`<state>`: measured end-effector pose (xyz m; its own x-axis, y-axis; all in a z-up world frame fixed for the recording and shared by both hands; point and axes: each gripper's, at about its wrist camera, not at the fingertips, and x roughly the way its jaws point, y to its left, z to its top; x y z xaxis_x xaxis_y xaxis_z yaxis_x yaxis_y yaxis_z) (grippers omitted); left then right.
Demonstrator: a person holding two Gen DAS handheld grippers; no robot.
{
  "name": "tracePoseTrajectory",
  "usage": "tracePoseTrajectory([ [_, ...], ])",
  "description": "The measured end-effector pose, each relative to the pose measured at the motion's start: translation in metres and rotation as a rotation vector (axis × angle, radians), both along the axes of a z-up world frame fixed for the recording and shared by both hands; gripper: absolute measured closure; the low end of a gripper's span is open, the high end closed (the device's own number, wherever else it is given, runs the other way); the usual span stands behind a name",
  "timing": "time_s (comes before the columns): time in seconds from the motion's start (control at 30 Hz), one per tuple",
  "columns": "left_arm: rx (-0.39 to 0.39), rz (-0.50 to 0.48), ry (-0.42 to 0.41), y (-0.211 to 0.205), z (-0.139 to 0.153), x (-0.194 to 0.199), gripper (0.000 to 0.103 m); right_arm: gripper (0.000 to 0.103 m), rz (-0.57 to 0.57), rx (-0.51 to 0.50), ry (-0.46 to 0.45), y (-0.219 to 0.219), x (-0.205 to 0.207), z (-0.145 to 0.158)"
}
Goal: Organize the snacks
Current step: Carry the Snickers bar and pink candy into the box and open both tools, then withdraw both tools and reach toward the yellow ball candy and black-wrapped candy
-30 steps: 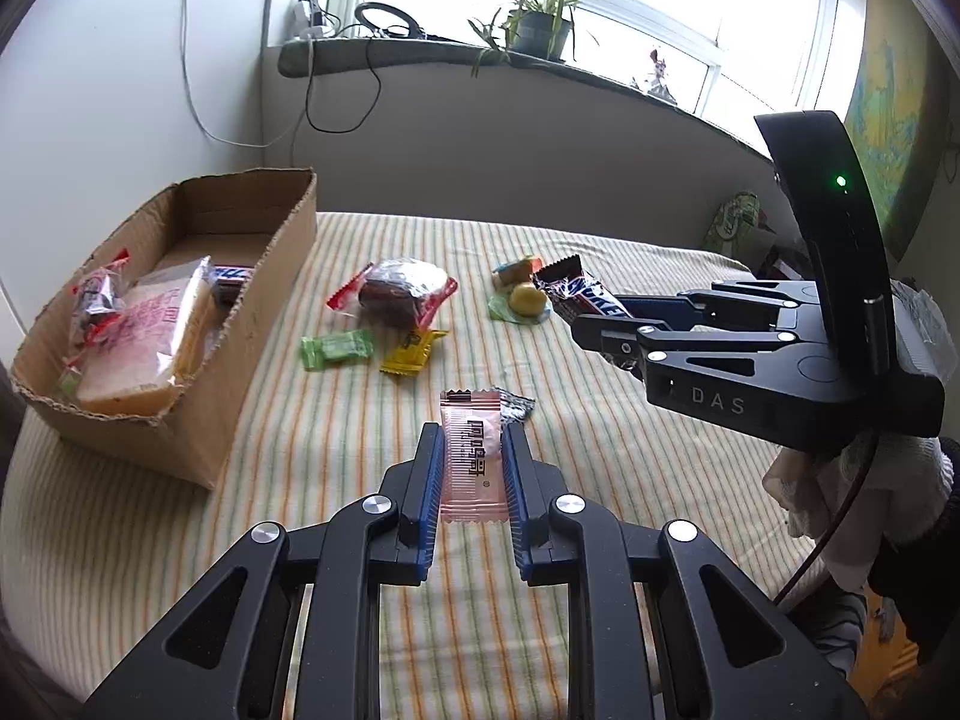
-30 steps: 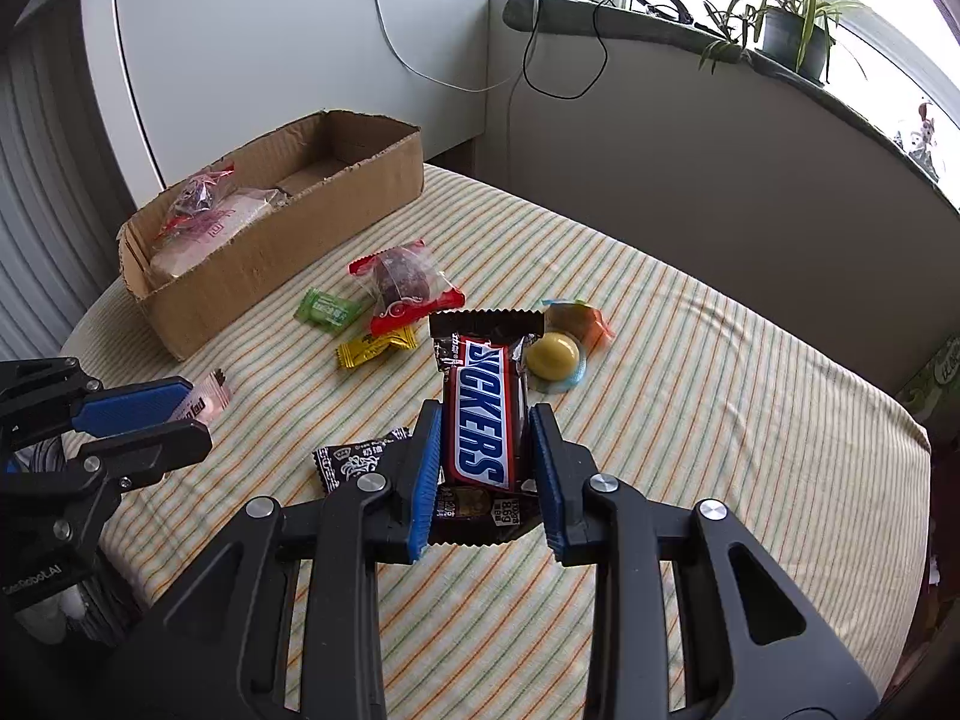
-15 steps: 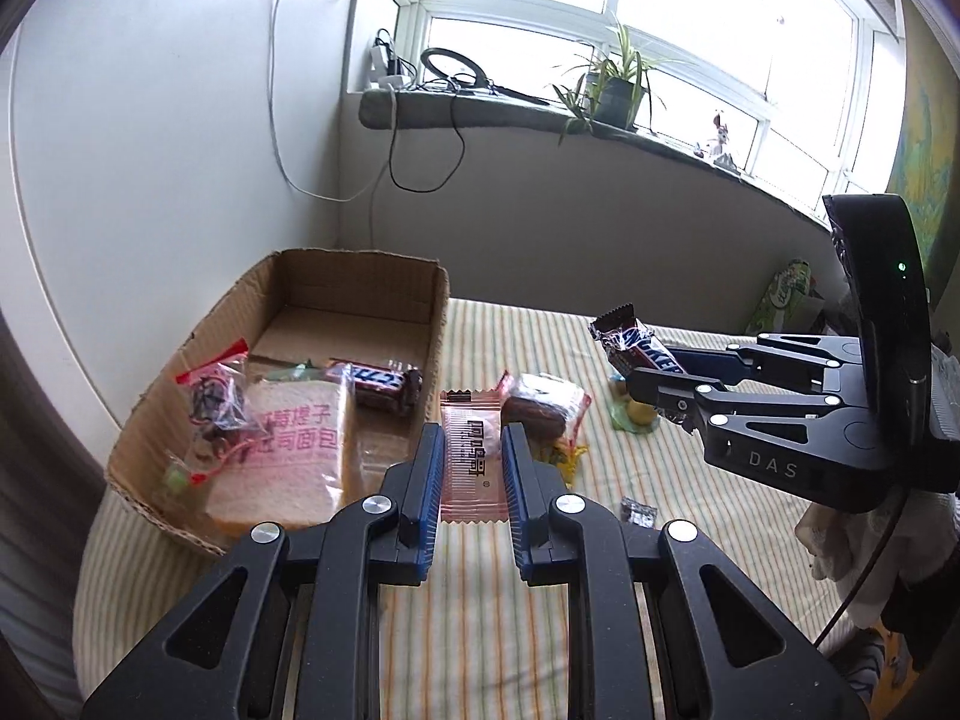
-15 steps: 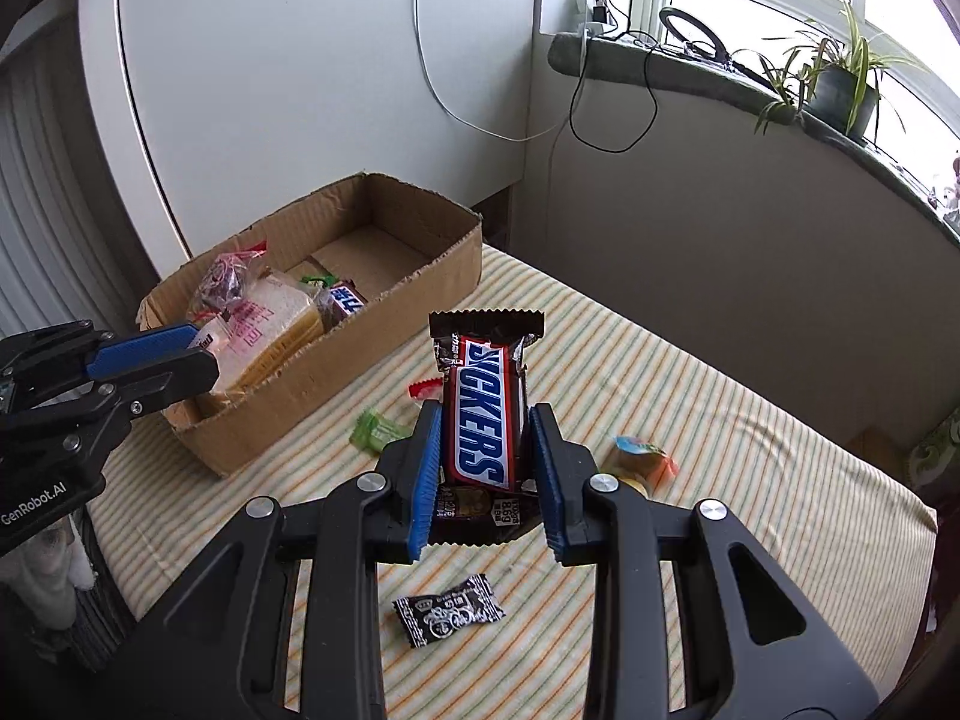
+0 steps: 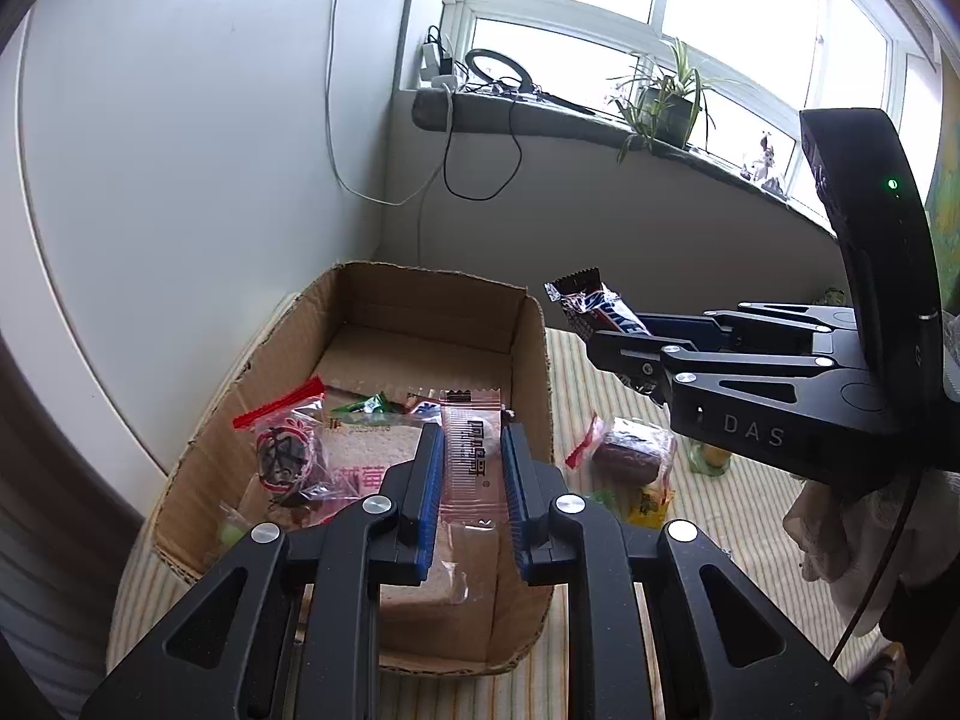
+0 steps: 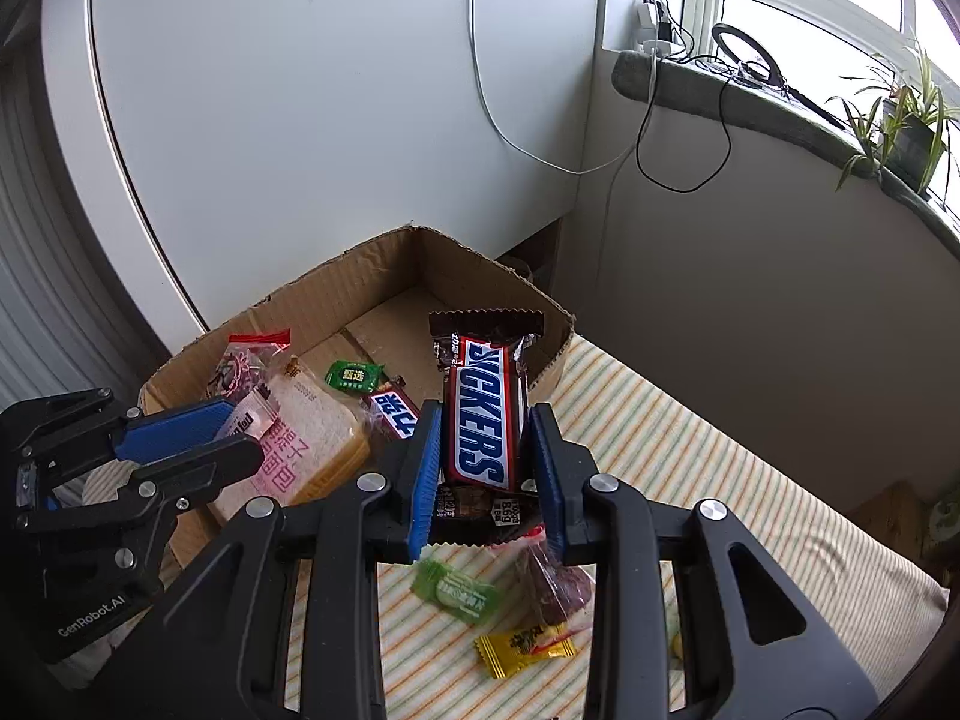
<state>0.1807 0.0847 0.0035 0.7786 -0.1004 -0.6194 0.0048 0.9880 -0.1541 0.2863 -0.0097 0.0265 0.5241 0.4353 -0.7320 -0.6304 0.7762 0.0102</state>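
Striped yellow-green tabletop (image 6: 690, 456) by a white wall and a windowsill with a potted plant (image 5: 666, 102), and on it sits an open cardboard box (image 5: 528, 372) already holding a bagged bread slice (image 6: 312, 420), a red-topped candy bag (image 5: 282, 450), a small Snickers (image 6: 393, 414) and a green candy (image 6: 353, 376). Left gripper (image 5: 473, 453) has its jaws narrow, pinching a pink snack packet (image 5: 471, 462) over the box, while the right gripper (image 6: 485, 450) jaws clamp a big Snickers bar (image 6: 480, 414) by the box's near edge. Loose on the cloth: dark pastry in clear wrap (image 5: 630, 456), a green candy wrapper (image 6: 459, 591), a yellow candy (image 6: 525, 648).
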Motion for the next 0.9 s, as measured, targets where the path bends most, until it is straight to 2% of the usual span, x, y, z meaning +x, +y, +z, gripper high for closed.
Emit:
tracePoseTrajectory([
  [0.4, -0.027, 0.025, 0.035, 0.024, -0.019, 0.020, 0.085, 0.072, 0.016, 0.000, 0.051, 0.036, 0.036, -0.028],
  [0.43, -0.030, 0.026, 0.035, 0.025, -0.019, 0.020, 0.084, 0.069, 0.013, 0.002, 0.050, 0.037, 0.037, -0.028],
  [0.5, -0.042, 0.030, 0.040, 0.027, -0.021, 0.022, 0.084, 0.040, 0.003, 0.022, 0.050, 0.034, 0.039, -0.028],
  [0.57, -0.053, 0.027, 0.053, 0.030, -0.022, 0.025, 0.077, 0.029, -0.013, 0.047, 0.033, 0.028, 0.038, -0.025],
  [0.6, -0.055, 0.030, 0.052, 0.030, -0.022, 0.024, 0.072, 0.029, -0.016, 0.053, 0.027, 0.026, 0.037, -0.023],
  [0.63, -0.055, 0.033, 0.051, 0.031, -0.021, 0.023, 0.071, 0.029, -0.017, 0.053, 0.024, 0.024, 0.037, -0.021],
  [0.9, -0.062, 0.035, 0.039, 0.026, -0.016, 0.018, 0.070, 0.028, -0.039, 0.054, 0.009, 0.003, 0.032, -0.010],
])
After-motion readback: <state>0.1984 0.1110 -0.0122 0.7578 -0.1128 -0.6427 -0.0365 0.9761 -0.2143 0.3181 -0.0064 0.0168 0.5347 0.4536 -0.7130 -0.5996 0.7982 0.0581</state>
